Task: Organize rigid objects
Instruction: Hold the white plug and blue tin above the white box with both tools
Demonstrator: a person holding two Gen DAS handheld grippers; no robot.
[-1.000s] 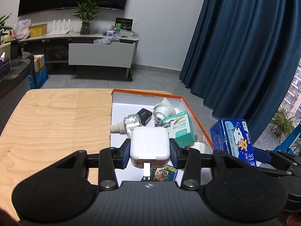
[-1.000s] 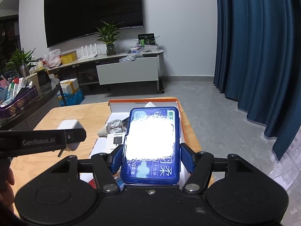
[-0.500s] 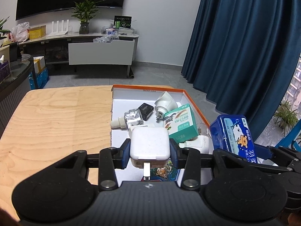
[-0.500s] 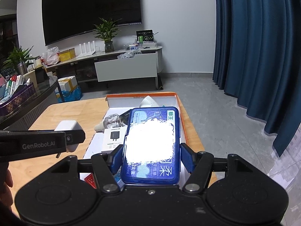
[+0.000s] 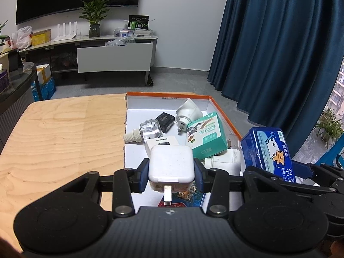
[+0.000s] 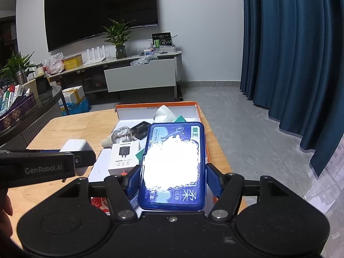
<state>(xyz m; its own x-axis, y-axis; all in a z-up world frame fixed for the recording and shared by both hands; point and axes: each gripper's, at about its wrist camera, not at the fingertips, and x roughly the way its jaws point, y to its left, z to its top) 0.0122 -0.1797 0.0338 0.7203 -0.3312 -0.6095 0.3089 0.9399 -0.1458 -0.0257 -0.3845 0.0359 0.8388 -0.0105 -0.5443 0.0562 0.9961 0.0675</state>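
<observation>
My left gripper [image 5: 171, 177] is shut on a white charger plug [image 5: 171, 164], held above the near end of an orange-rimmed white box [image 5: 167, 95]. My right gripper [image 6: 173, 178] is shut on a blue tin [image 6: 174, 165] with a cartoon lid, held above the box's right side; the tin also shows in the left wrist view [image 5: 267, 153]. In the box lie a green and white carton [image 5: 206, 136], a white bulb-shaped plug [image 5: 188, 112], a black adapter [image 5: 165, 119], a clear cube bottle [image 5: 148, 130] and a white charger carton [image 6: 125, 158].
The box sits on the right part of a light wooden table [image 5: 60, 133]. A blue curtain [image 5: 279, 49] hangs to the right. A TV bench [image 5: 114, 58] with a plant stands at the far wall. A dark counter [image 6: 28, 111] is on the left.
Both grippers have drawn back and risen a little from the box with their loads; more of the box's contents, such as the white charger carton, now shows.
</observation>
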